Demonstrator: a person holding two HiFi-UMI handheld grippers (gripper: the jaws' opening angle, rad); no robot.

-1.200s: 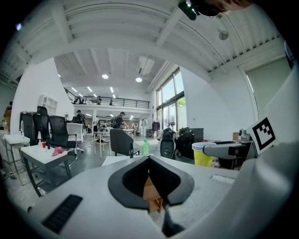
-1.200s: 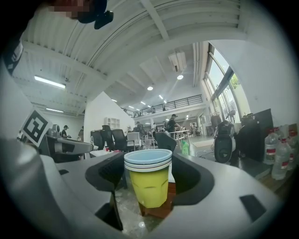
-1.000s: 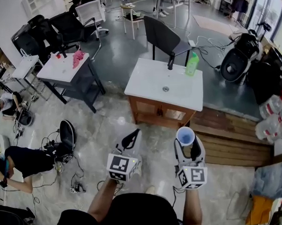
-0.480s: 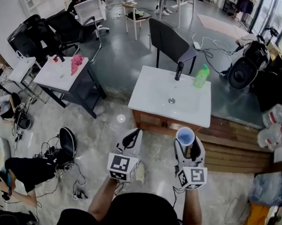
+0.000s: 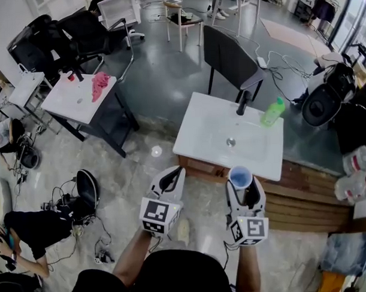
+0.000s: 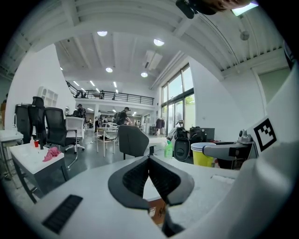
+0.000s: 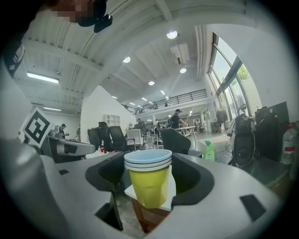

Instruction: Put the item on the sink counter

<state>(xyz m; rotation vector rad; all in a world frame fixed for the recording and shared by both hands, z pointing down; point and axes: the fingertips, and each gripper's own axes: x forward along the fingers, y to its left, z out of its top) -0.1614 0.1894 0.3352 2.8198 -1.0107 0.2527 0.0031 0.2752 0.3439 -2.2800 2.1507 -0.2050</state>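
Yellow cup sits clamped upright in my right gripper; my left gripper is closed and empty. I'd carry the cup level to the sink counter at twelve o'clock, landing on its flat edge.

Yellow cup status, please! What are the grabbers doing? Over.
Right gripper shut on yellow cup, upright. Left gripper shut, empty. Cup not yet on sink counter; faucet and green bottle at its far edge.

The faucet and, right of it, the bottle stand at the sink counter's back edge, a chair behind the counter, a table well to its left, the cup before it.
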